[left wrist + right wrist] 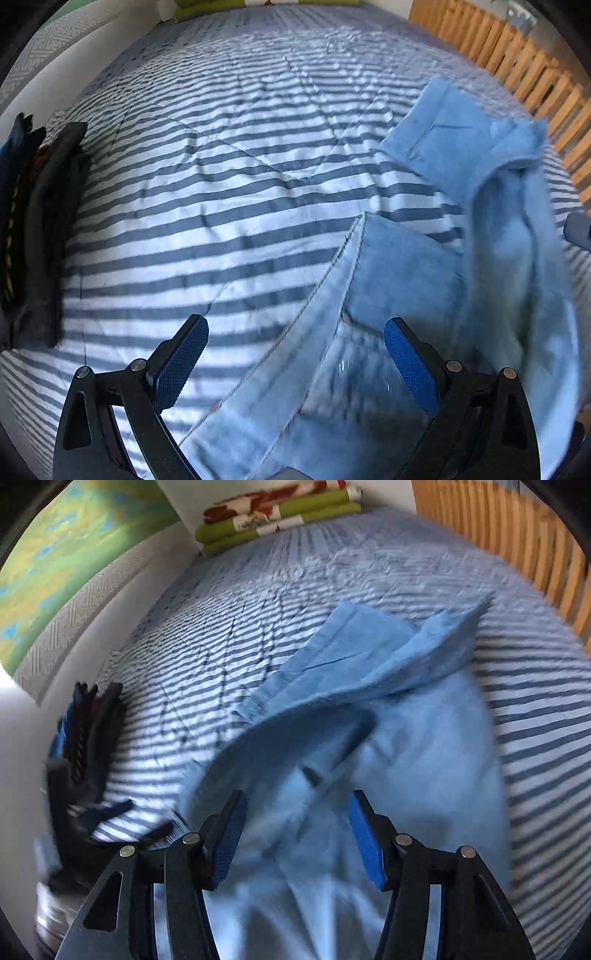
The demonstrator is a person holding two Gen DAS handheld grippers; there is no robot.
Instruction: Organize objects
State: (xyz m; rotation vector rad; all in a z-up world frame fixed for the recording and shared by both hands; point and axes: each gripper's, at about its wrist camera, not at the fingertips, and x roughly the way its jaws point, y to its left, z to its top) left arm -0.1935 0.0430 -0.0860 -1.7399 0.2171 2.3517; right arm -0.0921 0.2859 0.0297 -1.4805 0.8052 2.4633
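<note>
A light blue shirt (454, 229) lies rumpled on the striped bed quilt (221, 192) as the left gripper (295, 363) and right gripper (297, 834) hover with fingers spread and empty; folding likely calls for pinching opposite hems evenly

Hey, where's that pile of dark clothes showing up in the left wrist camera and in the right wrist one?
Left wrist view: the dark clothes pile sits at the far left edge, on the striped bedspread.
Right wrist view: the pile is at the left, a little below mid-height, blurred.
Shared landmark: the light blue garment lies to its right in both.
</note>
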